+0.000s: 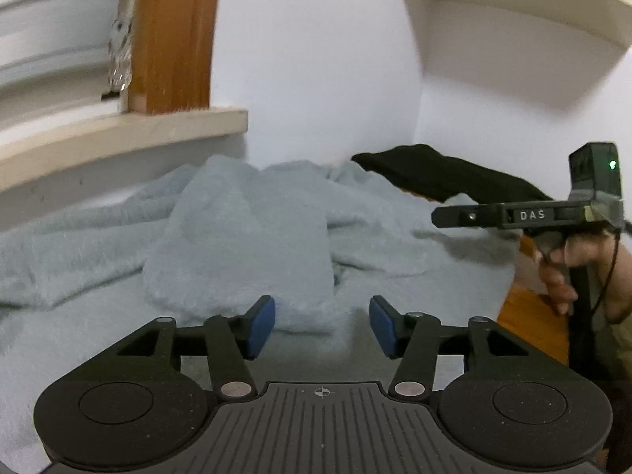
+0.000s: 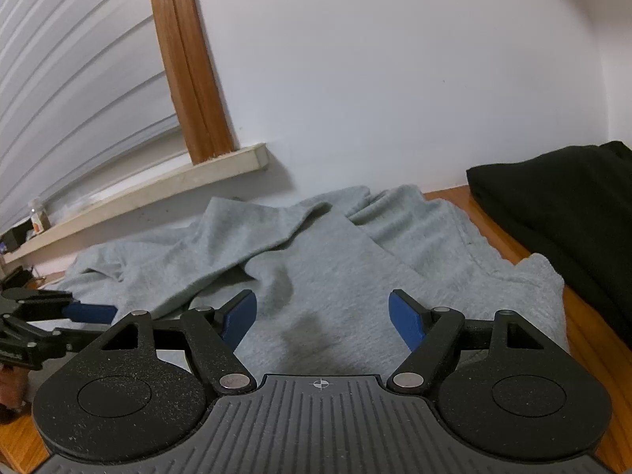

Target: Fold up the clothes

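On the wooden counter point(image 2: 509, 251) under the window, the grey sweatshirt point(image 2: 316, 276) is lying half spread, one part doubled over the middle in a soft hump and the rest rumpling toward the wall. The left hand-held gripper point(image 1: 322, 326) is hanging low over the near edge of that hump with its blue pads point(image 1: 262, 326) parted and no cloth between them; the right hand-held gripper point(image 2: 322, 322) is waiting just beside it, also spread and holding nothing. To my eye the fold is only partly made, so whoever is working should be choosing a fresh edge or corner, pinching a single layer cleanly on each side and carrying both sides across together so the cloth is landing flat instead of bunching. A folded black garment point(image 2: 561, 213) is sitting at the right, touching the grey hem, and the windowsill point(image 2: 150, 193) is running behind.
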Demonstrator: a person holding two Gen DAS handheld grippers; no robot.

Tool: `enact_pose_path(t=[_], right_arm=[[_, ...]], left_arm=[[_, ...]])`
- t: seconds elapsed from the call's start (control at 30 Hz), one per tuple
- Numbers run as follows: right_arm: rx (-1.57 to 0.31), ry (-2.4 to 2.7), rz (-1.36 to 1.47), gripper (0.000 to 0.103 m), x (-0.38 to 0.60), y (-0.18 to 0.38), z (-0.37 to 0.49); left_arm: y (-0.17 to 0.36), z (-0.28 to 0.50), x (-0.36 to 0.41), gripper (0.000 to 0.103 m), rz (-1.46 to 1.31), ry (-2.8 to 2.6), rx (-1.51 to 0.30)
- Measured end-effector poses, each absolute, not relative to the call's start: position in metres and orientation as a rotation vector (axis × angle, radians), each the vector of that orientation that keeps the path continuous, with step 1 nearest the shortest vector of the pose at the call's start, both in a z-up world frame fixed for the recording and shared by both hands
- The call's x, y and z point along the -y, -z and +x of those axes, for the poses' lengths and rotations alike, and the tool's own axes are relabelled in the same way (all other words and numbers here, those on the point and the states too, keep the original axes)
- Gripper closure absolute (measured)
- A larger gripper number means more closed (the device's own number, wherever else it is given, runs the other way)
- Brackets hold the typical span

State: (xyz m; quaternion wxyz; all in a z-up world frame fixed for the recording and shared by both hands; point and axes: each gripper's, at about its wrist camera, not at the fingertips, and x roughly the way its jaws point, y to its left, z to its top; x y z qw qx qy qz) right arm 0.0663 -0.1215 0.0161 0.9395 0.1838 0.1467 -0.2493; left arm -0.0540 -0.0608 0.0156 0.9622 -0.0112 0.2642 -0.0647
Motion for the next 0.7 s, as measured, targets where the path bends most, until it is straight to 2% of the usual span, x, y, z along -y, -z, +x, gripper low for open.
enact_pose_path(t=[0.07,0.13,0.17,0.2,0.3,0.4,0.7], right_arm=[[-0.298,0.509,0.373,0.029,0.121,-0.016,0.066],[-0.297,0.507,0.373,0.029,0.121,-0.015,0.065],[-0.297,0.506,0.373,0.029,0.121,-0.015,0.065],[-0.297,0.506,0.371,0.029,0.121,-0.015,0.065],[-0.297,0.514,0.356,0.029,0.118,-0.016,0.066],[-0.328,0.507,0.256,0.023,0.107,-0.019,0.075],[-0.433,0.405,-0.074,0.023,0.059,-0.036,0.152]], left_arm=[[-0.015,-0.048,0.061,0.059,-0.004,0.129,-0.546],[-0.018,-0.045,0.054,0.080,-0.004,0.141,-0.543],[-0.019,-0.043,0.051,0.085,-0.004,0.147,-0.541],[-0.021,-0.041,0.047,0.094,-0.004,0.152,-0.540],[-0.032,-0.041,0.037,0.094,-0.011,0.163,-0.508],[-0.051,-0.042,0.023,0.094,-0.029,0.171,-0.472],[-0.070,-0.032,0.011,0.095,-0.028,0.234,-0.494]])
